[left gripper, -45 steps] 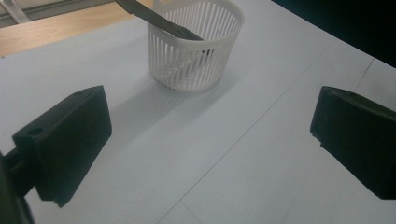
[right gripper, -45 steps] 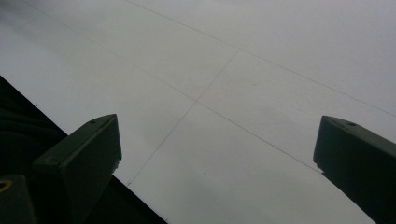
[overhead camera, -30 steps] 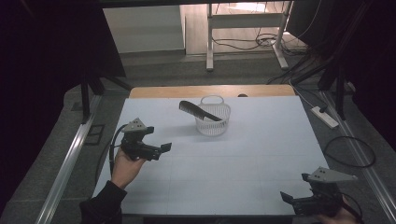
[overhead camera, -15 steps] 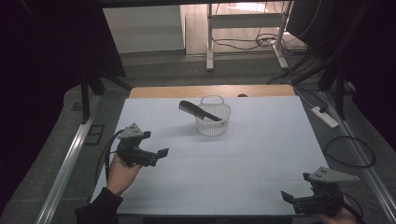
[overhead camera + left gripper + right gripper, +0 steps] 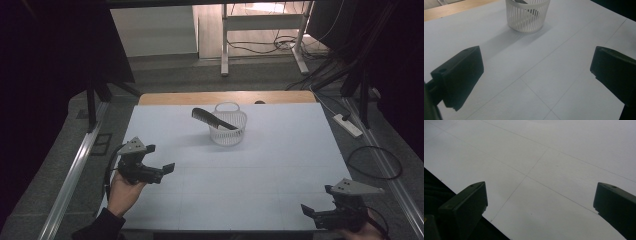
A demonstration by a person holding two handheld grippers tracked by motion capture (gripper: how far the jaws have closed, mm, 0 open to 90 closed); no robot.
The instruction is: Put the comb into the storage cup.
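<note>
Both grippers, left point(image 5: 168, 169) and right point(image 5: 306, 210), hung spread and empty near the table's point(image 5: 280, 165) near corners; comb point(image 5: 214, 119) lay across the basket point(image 5: 228, 131) toward the far edge.

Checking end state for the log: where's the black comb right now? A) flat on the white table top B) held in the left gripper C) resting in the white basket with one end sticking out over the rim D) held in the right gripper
C: the comb lies slanted in the white basket, one end past the rim, while the left gripper and right gripper are open and empty.
</note>
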